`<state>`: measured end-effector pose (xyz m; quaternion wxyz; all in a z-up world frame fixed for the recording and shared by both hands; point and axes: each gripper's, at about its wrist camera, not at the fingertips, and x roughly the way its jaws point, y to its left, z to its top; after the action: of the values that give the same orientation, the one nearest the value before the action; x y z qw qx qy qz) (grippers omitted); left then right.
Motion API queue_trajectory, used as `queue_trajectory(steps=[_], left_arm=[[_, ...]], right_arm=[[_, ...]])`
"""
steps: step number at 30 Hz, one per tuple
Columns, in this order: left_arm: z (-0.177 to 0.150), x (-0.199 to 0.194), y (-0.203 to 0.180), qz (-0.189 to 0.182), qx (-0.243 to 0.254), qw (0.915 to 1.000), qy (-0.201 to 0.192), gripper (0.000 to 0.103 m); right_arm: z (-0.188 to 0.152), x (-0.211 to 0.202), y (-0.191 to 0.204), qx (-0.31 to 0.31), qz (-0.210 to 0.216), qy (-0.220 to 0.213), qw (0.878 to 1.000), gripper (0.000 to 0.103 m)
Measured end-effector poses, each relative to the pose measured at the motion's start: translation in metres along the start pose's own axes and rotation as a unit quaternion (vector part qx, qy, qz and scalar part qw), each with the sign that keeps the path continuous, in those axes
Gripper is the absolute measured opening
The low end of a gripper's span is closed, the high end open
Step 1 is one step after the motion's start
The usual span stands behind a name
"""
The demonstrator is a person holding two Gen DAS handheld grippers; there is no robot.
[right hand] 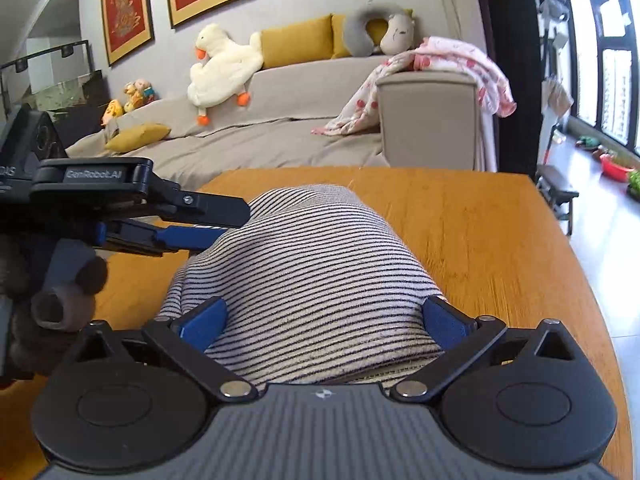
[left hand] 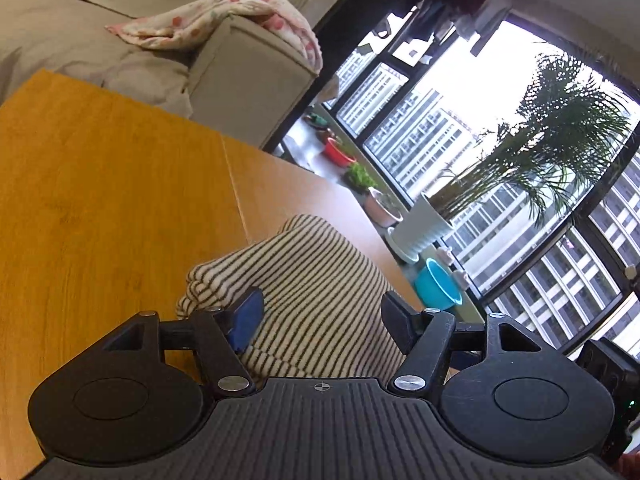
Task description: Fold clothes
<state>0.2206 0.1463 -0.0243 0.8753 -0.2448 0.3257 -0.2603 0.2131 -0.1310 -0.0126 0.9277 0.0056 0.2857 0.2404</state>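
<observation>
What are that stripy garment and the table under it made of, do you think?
The striped garment looks like soft knit, probably cotton jersey: matte, with thin dark stripes on cream that bend over rounded folds. The table looks like wood or wood veneer, orange-brown with visible grain and a smooth satin sheen; whether it is solid wood cannot be told.

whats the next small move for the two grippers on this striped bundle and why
Probably close the right gripper on the near end of the black-and-white striped folded garment. Its fingers stand wide open either side of the bundle on the orange wooden table, gripping nothing, and the left gripper looks open at the bundle's side too, so nothing holds the cloth for a next fold.
</observation>
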Motion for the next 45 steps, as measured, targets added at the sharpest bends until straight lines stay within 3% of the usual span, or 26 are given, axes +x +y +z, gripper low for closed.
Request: queue_trajectory(steps=[4,7,11,15,18,25,27,30,32,34,36,38,41,45], left_arm=[[-0.001,0.0,-0.002,0.003,0.007,1.0,0.001,0.074],[-0.002,0.0,-0.003,0.006,0.011,0.9999,0.002,0.074],[-0.001,0.001,-0.002,0.003,0.011,0.9999,0.001,0.076],[-0.002,0.003,0.0,-0.003,0.015,0.9999,0.0,0.077],[0.002,0.011,0.001,0.0,0.024,0.9997,0.001,0.078],[0.018,0.03,-0.002,0.018,0.034,0.9992,-0.005,0.075],[0.017,0.018,-0.007,0.028,0.023,0.9992,-0.018,0.075],[0.006,-0.008,-0.018,0.037,0.005,0.9987,-0.035,0.086],[-0.007,-0.025,-0.025,0.036,-0.004,0.9989,-0.029,0.093],[-0.022,-0.038,-0.034,0.033,-0.003,0.9994,-0.015,0.093],[-0.039,-0.044,-0.045,0.024,0.017,0.9996,0.006,0.089],[-0.046,-0.044,-0.055,0.014,0.039,0.9991,0.0,0.071],[-0.055,-0.044,-0.067,-0.001,0.071,0.9974,-0.015,0.056],[-0.059,-0.042,-0.08,-0.015,0.099,0.9942,-0.04,0.053]], right_arm=[[0.002,-0.004,-0.002,-0.013,0.009,0.006,1.0,0.103],[0.018,-0.015,-0.006,-0.006,0.022,-0.016,1.0,0.103],[0.033,-0.02,-0.019,0.016,-0.024,-0.066,0.997,0.103],[0.016,0.019,-0.044,0.059,-0.056,0.032,0.996,0.103],[0.002,0.022,-0.056,0.127,-0.029,0.026,0.991,0.103],[-0.007,0.014,-0.038,0.114,-0.023,0.023,0.993,0.103],[-0.01,0.008,-0.032,0.107,-0.034,0.012,0.994,0.103],[-0.013,0.003,-0.029,0.101,-0.04,0.001,0.994,0.103],[-0.014,0.002,-0.03,0.104,-0.039,-0.001,0.994,0.103],[-0.014,0.004,-0.034,0.117,-0.031,0.002,0.993,0.103],[-0.015,0.003,-0.038,0.127,-0.025,0.0,0.992,0.103],[-0.016,0.001,-0.04,0.134,-0.021,-0.006,0.991,0.103],[-0.021,-0.008,-0.042,0.146,-0.018,-0.036,0.989,0.103],[-0.025,-0.016,-0.042,0.152,-0.026,-0.062,0.986,0.103]])
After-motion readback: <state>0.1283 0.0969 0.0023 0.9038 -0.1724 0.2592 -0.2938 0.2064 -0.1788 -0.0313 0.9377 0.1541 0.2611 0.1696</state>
